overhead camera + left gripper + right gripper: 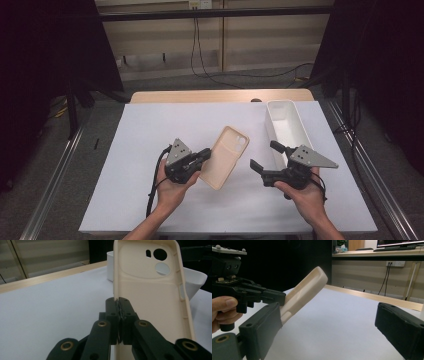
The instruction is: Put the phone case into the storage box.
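The left hand-held gripper (204, 154) pinches the edge of a cream phone case (225, 156) — lifted and tilted above the white surface (150, 130); the right hand-held gripper (264, 156) waits nearby, jaws wide, empty — beside a white bin (282, 122).

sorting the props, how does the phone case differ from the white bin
The phone case is beige, thin and flat; the white bin is deep and boxy. The case is pinched in the left claw, tilted off the table; the bin rests on the table, untouched. Both are plastic-looking and empty.

phone case (150, 302) bottom edge hidden behind left gripper (120, 312), white bin (193, 281) largely behind case
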`<action>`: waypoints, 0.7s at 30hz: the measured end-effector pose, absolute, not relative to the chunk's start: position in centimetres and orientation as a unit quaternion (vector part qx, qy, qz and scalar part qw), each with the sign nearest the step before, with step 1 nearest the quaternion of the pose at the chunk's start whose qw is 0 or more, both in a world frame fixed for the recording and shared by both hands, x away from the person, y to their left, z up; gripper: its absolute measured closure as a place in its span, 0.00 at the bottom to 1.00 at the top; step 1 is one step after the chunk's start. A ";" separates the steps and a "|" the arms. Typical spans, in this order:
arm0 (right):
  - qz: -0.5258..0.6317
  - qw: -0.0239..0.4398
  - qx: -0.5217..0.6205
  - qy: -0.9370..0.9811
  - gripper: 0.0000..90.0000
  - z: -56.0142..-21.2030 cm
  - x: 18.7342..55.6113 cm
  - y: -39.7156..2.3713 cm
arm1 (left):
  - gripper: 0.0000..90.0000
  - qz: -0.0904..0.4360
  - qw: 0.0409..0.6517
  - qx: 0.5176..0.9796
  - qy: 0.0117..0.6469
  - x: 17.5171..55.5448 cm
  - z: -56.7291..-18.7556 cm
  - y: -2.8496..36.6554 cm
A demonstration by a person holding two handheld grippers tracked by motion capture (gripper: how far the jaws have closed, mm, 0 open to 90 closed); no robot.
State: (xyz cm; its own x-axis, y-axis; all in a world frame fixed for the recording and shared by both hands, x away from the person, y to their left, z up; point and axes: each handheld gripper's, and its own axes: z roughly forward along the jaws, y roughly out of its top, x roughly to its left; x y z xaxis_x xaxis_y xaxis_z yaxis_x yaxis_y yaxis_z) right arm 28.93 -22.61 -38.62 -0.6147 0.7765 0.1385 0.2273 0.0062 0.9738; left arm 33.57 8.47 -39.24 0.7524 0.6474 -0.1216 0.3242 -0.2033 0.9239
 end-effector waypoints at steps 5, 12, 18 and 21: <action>0.597 0.220 0.372 0.676 0.11 -38.4 29.6 -21.6 | 0.97 0.150 0.541 0.765 0.315 33.5 -39.4 8.1; 0.595 0.211 0.373 0.681 0.21 -38.5 30.5 -20.7 | 0.97 0.147 0.543 0.764 0.315 33.4 -39.7 7.8; 0.586 0.203 0.375 0.689 0.31 -38.9 30.9 -20.6 | 0.97 0.145 0.548 0.763 0.309 33.2 -39.8 7.4; 0.585 0.198 0.380 0.688 0.35 -39.2 31.0 -20.8 | 0.97 0.144 0.549 0.764 0.307 33.2 -39.8 7.2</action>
